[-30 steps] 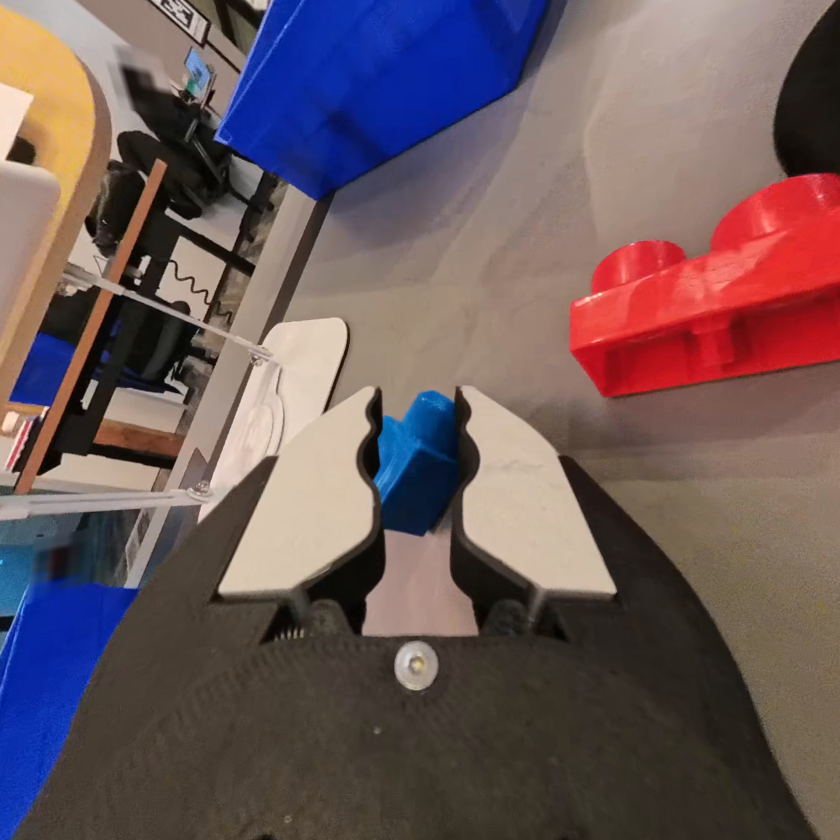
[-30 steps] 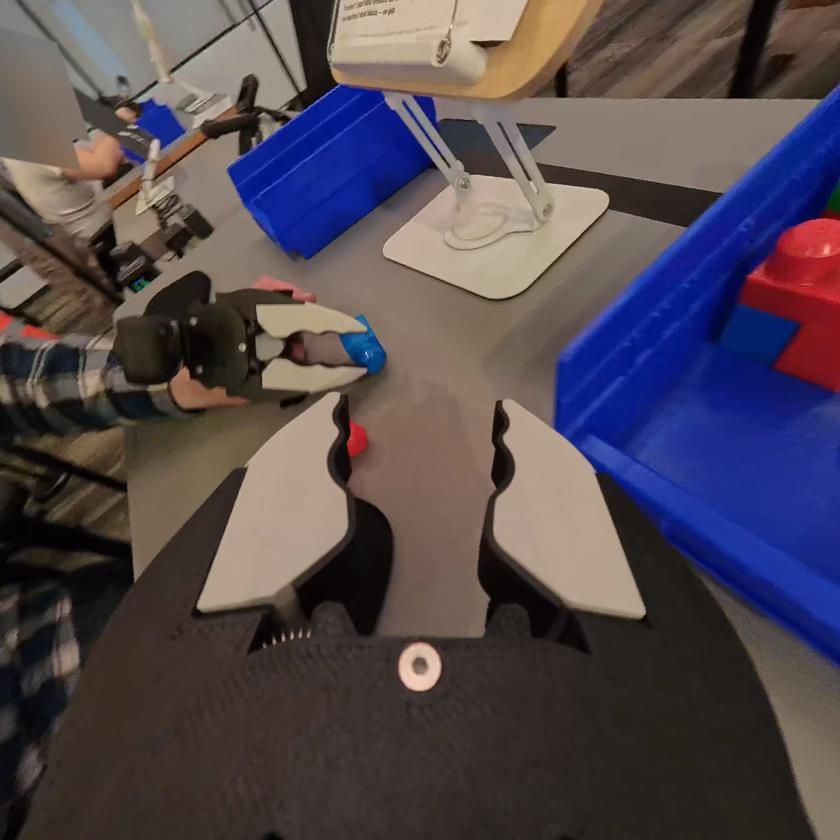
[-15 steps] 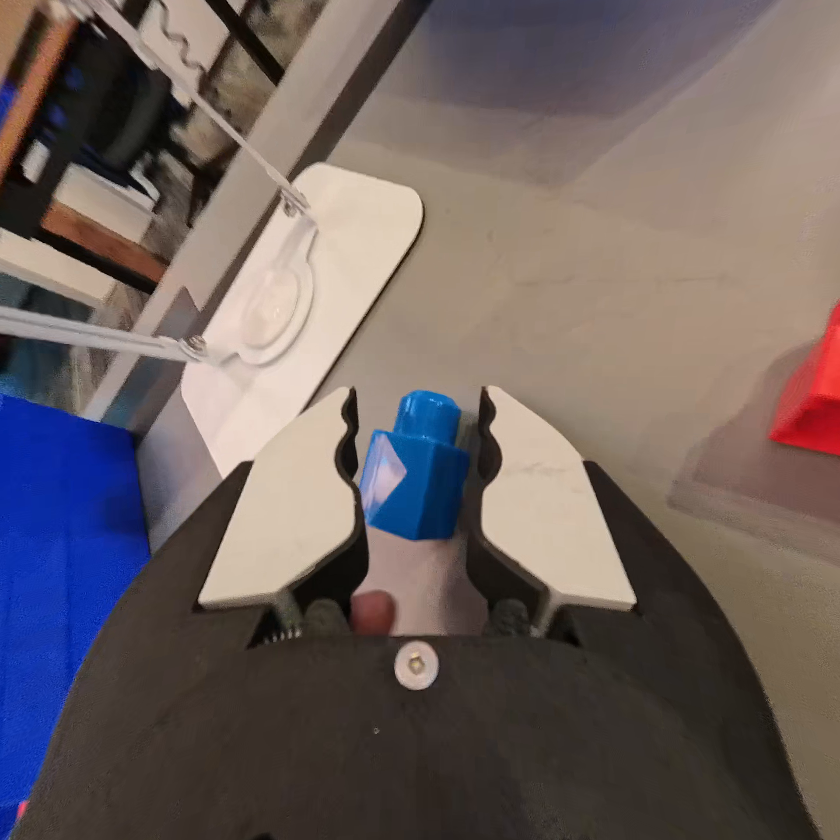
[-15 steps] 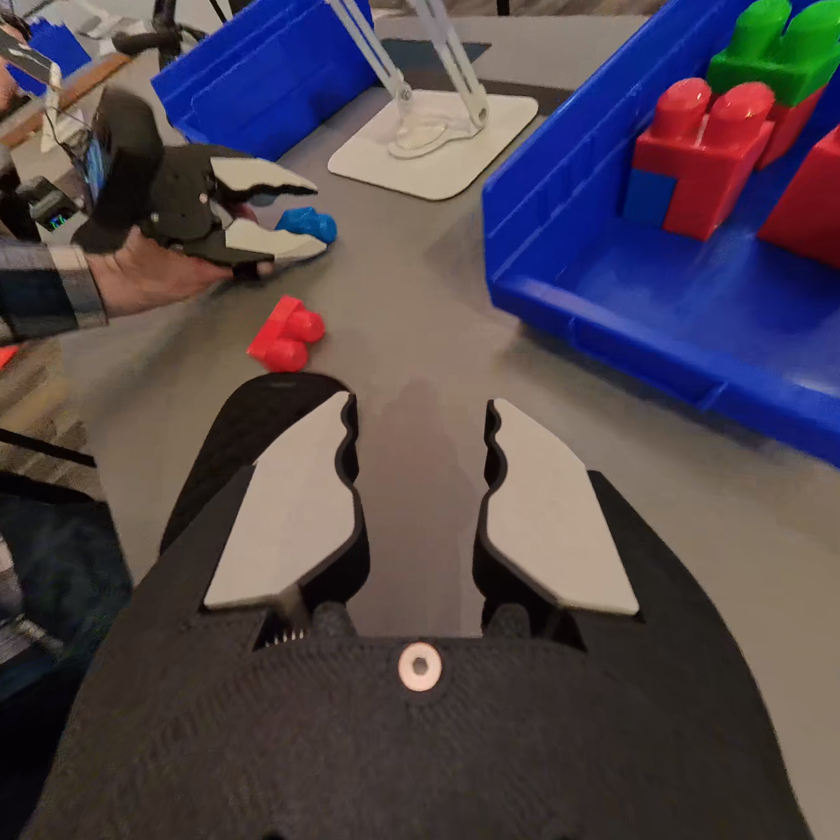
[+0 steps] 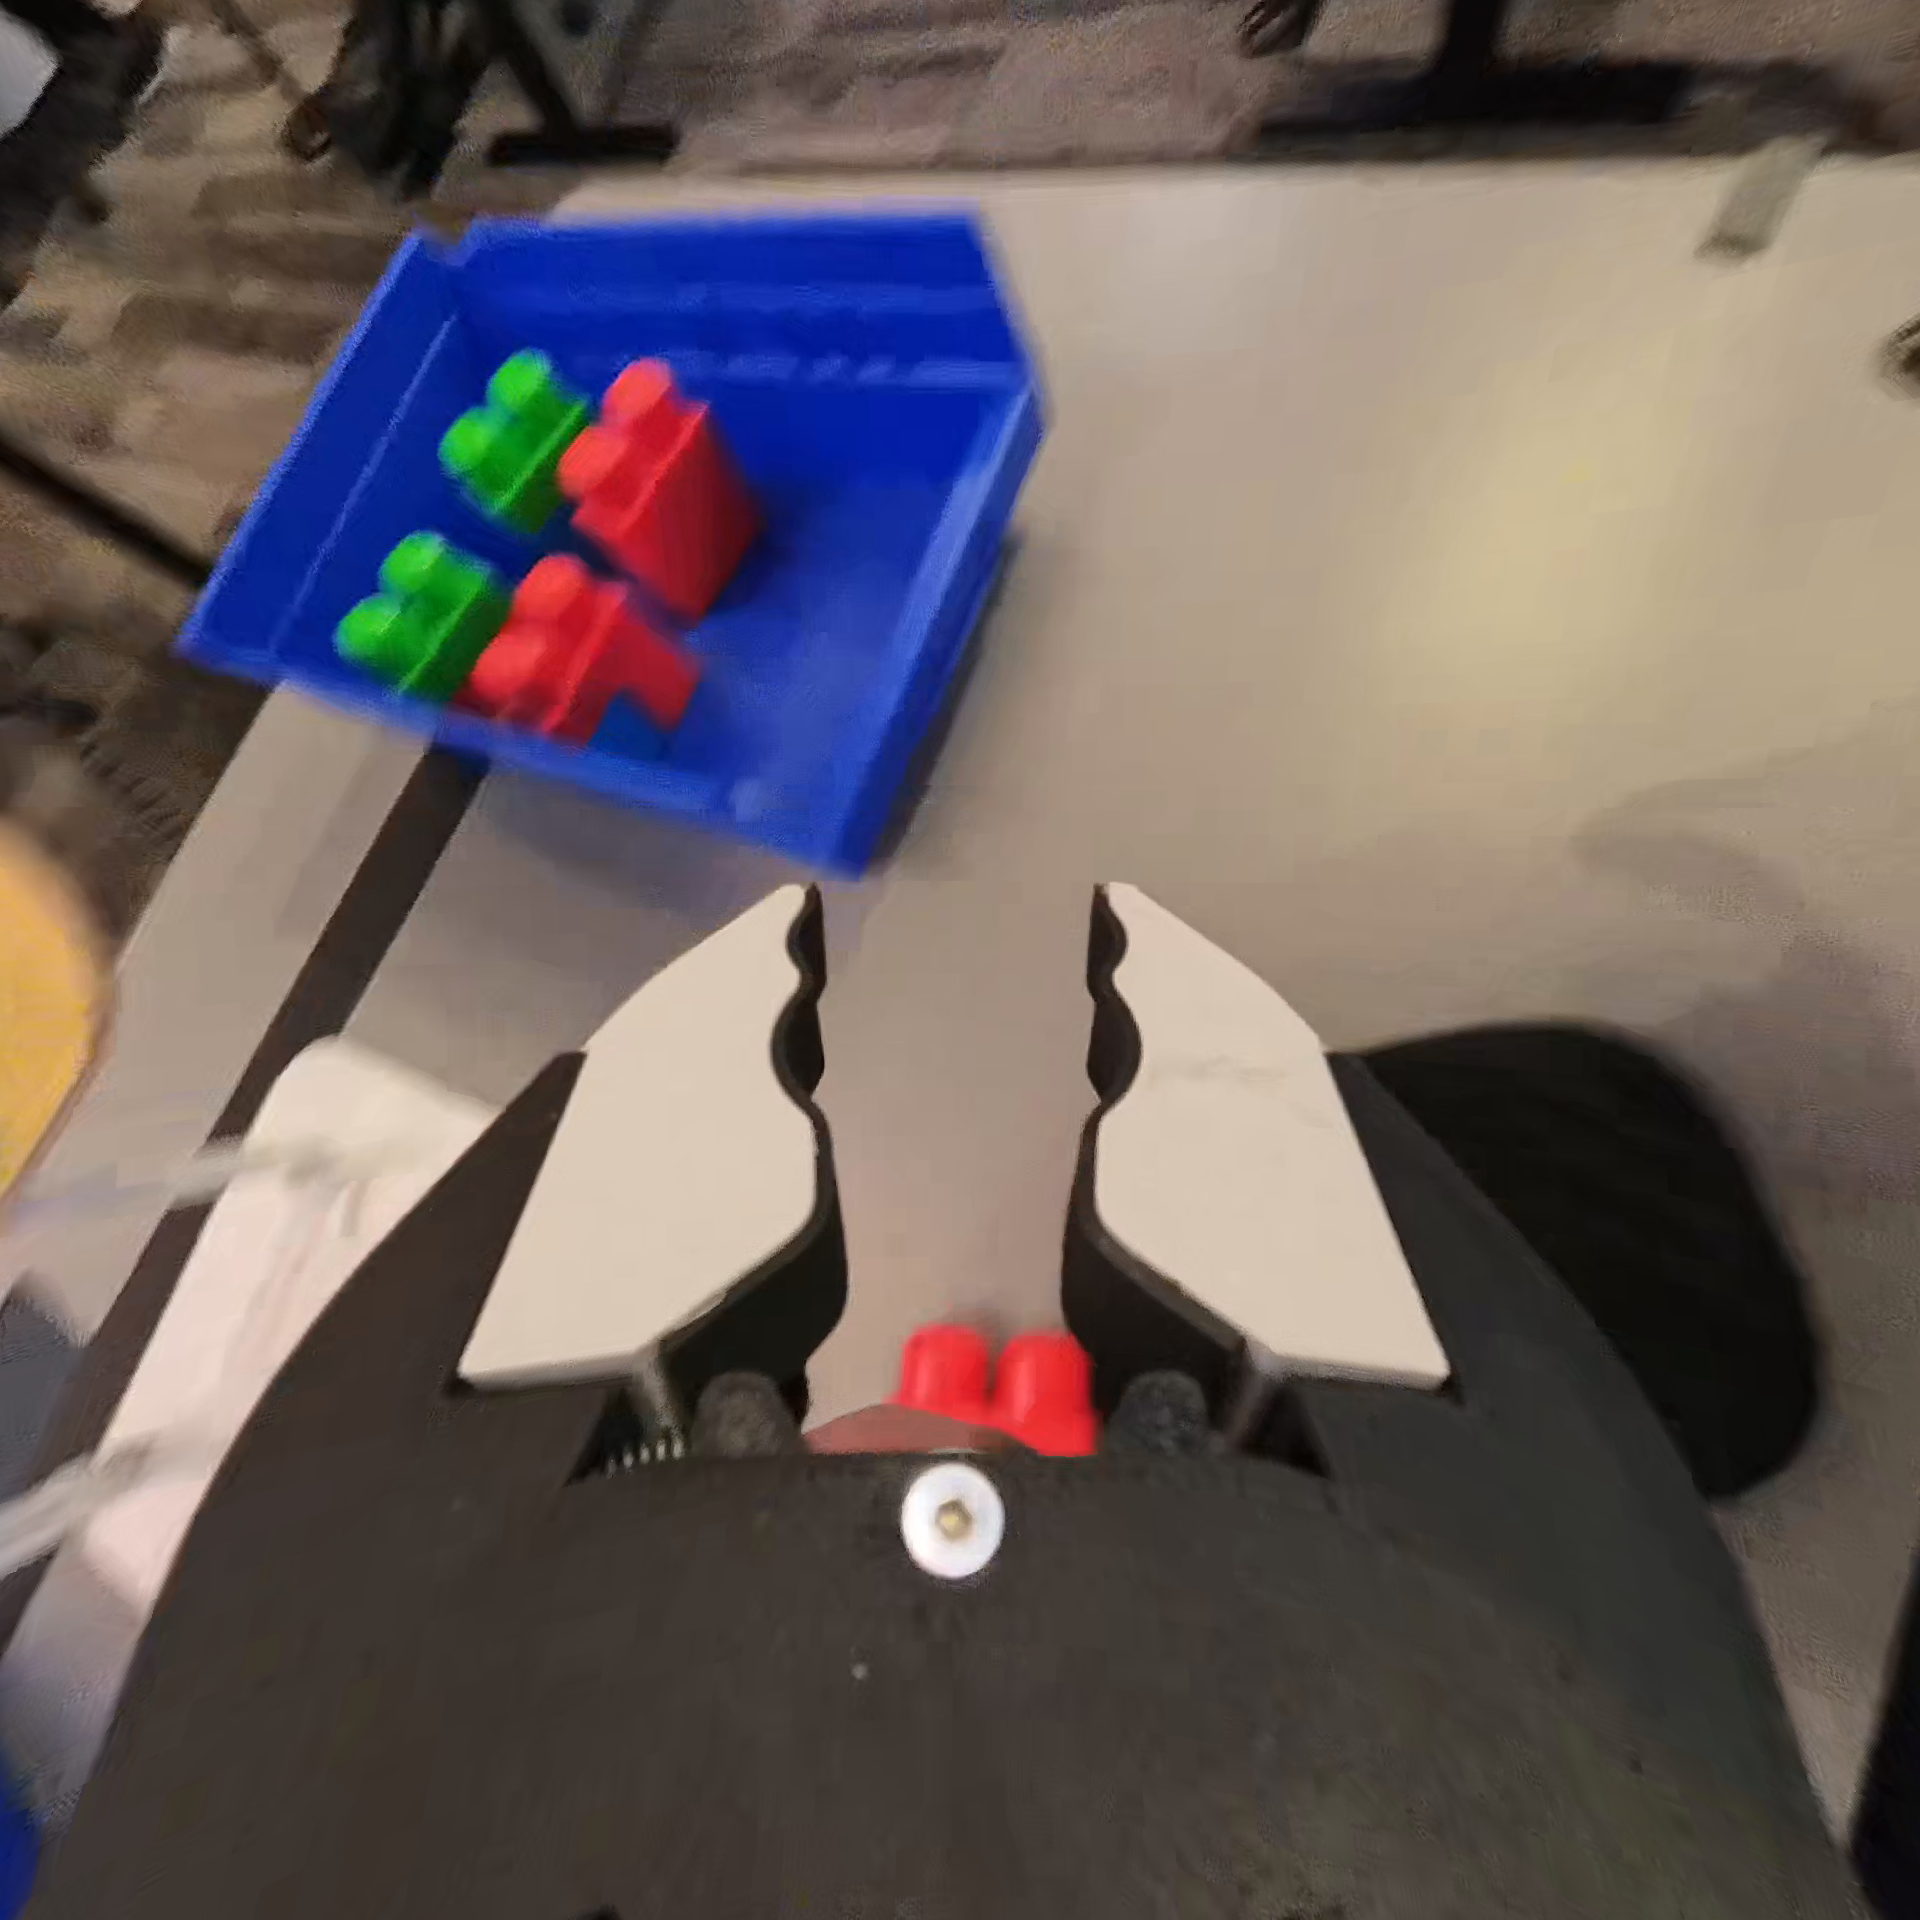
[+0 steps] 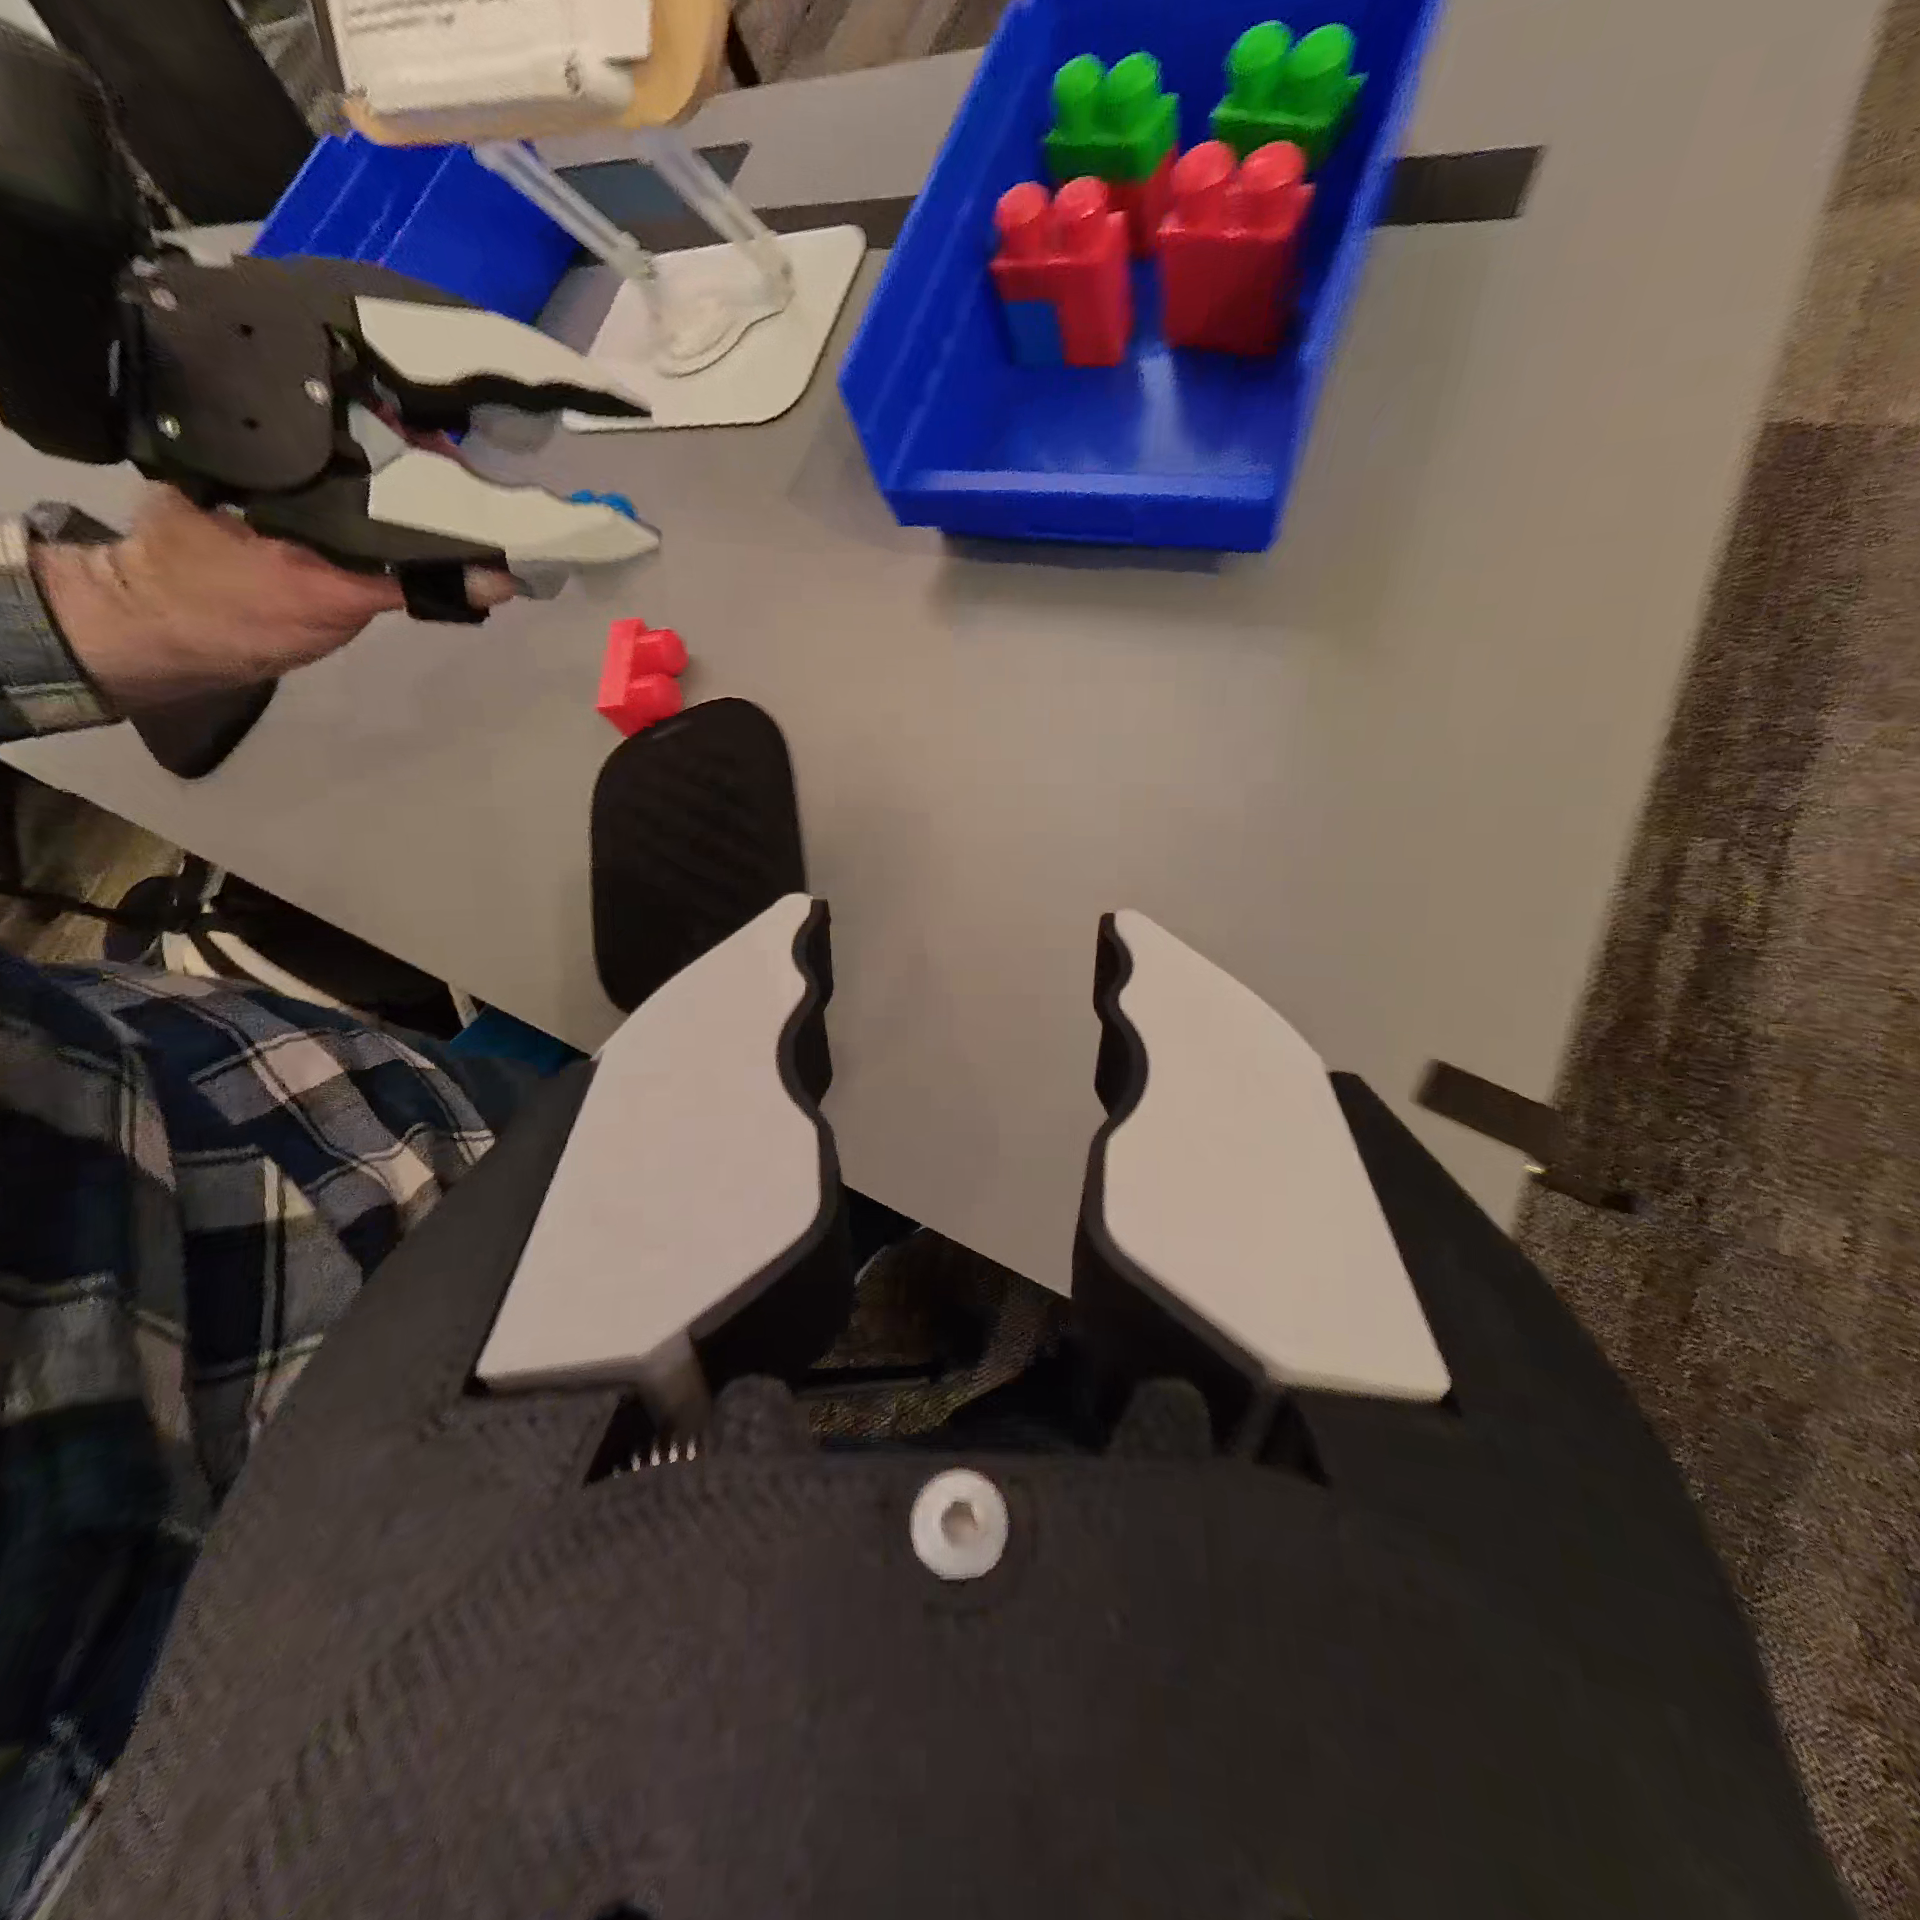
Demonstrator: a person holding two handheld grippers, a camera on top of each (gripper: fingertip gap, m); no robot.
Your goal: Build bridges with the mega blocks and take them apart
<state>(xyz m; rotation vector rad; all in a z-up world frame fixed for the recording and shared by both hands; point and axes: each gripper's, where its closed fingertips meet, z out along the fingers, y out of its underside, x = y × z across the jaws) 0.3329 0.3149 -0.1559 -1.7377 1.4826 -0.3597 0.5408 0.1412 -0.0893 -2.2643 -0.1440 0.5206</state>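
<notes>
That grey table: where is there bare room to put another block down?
The widest free patch on the table lies between the blue bin, the black pad and the carpet-side edge. It is crowded to the left, around the red block, small blue block and left gripper.

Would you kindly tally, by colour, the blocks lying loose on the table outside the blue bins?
Red block: 1
Blue block: 1, partly hidden behind the left tongs
Total: 2
</notes>
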